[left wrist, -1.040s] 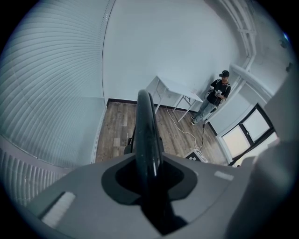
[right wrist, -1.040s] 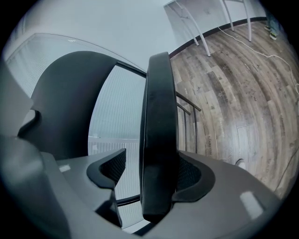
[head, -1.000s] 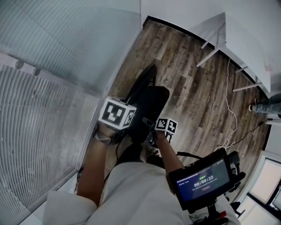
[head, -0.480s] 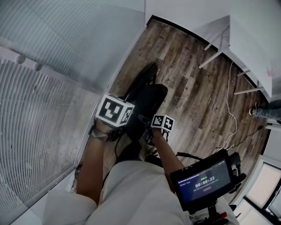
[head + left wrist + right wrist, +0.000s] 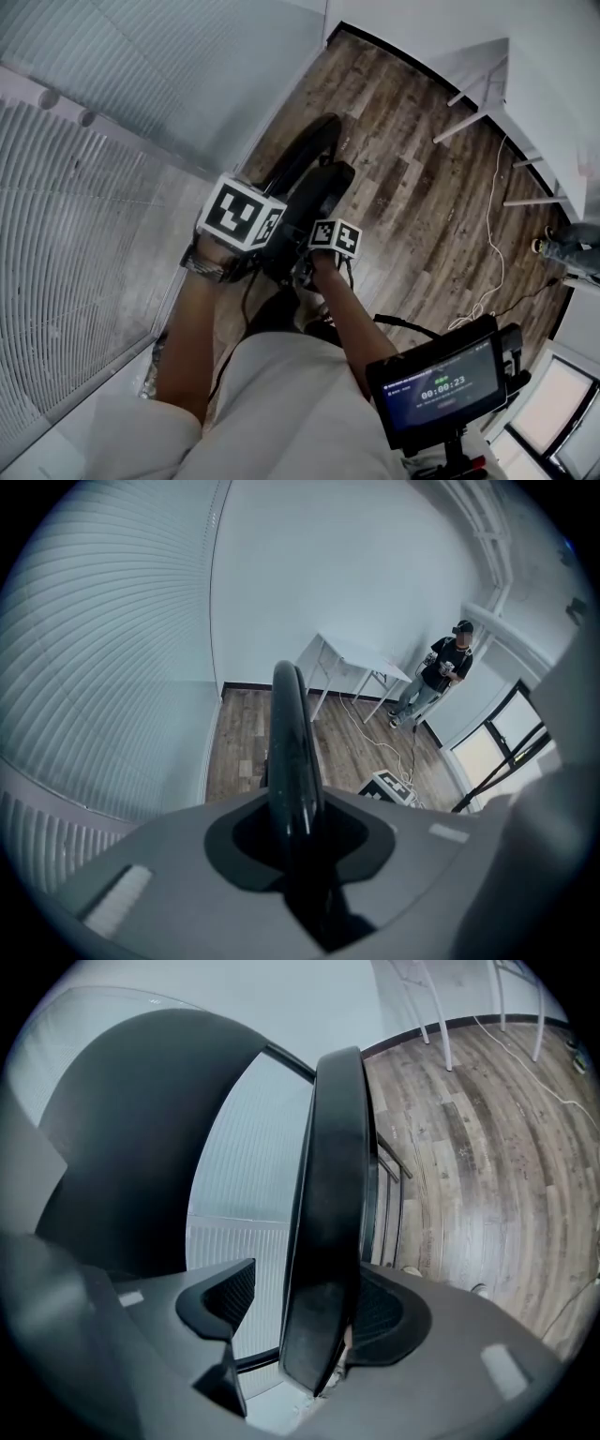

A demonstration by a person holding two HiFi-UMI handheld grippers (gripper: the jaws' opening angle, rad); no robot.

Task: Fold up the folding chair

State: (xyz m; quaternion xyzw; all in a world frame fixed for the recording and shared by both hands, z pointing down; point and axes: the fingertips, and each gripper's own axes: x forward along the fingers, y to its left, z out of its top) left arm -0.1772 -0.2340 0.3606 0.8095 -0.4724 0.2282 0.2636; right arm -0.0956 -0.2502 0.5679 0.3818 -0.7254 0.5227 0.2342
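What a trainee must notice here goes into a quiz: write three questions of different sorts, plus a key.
1. True or false: the left gripper is empty.
2. The right gripper has what between its jaws? A a broom handle; B a black chair panel; C a towel.
3. What lies on the wooden floor beside the white table?
Key: 1 false, it is shut on the chair's black bar. 2 B. 3 a white cable.

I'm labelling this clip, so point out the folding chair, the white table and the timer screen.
folding chair (image 5: 326, 187), head view, on its black seat
white table (image 5: 356, 654), left gripper view, on its tabletop
timer screen (image 5: 441, 392), head view, middle of the display
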